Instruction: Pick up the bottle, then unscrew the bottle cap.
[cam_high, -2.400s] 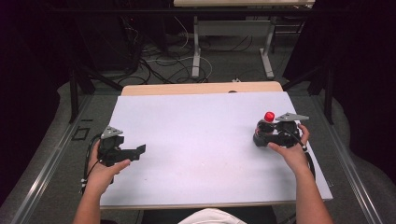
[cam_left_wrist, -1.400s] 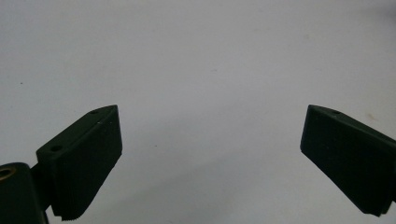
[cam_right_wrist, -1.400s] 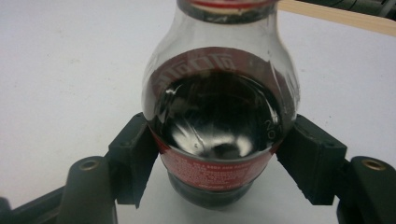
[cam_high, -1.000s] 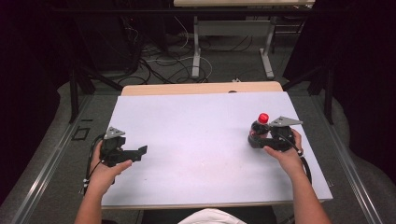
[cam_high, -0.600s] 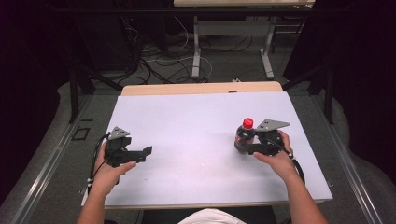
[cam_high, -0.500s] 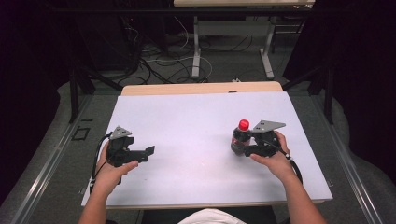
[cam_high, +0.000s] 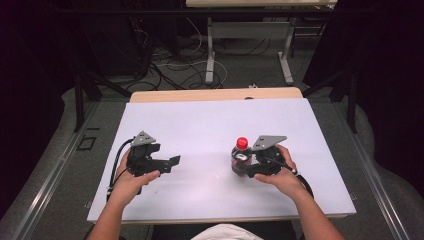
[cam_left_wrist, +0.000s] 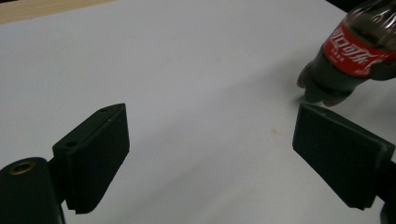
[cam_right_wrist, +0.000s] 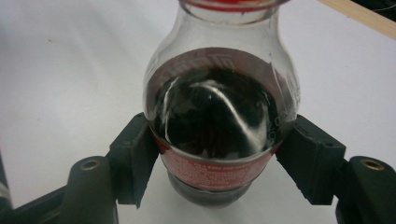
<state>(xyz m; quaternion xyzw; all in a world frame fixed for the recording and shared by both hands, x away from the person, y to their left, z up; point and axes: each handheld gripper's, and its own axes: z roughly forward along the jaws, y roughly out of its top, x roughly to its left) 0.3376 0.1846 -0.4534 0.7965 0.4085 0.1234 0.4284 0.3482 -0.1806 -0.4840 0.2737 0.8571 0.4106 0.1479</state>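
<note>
Cola bottle (cam_high: 240, 159): a small clear plastic bottle with a red cap, dark drink inside and a red label with white lettering. In the high view it stands upright on the white desk (cam_high: 210, 125), right of the middle and toward the near edge. It has come leftward across the desk from the spot near the right edge where it stood a second ago.

Right claw (cam_high: 248, 167): closed on the bottle. In the right gripper view the two black jaws press against opposite sides of the bottle (cam_right_wrist: 219, 121) at the level of the red label, below the shoulder, with no gap at either pad. The person's right hand (cam_high: 281, 172) holds this claw from the right of the bottle, and the grey three-cornered plate sits on top, just beside the cap.

Left claw (cam_high: 172, 162): jaws spread wide, with nothing between them. They have just been closing a little but remain well apart. In the left gripper view both pads stand over bare white desk surface, and the bottle (cam_left_wrist: 348, 56) shows beyond the right-hand jaw, tilted in that picture, clear of the pads. The person's left hand (cam_high: 132, 177) holds this claw on the left half of the desk, jaws pointing rightward toward the bottle, well apart from it.

Desk: the white sheet covers most of the top, and a strip of pale wood shows along the far edge.
</note>
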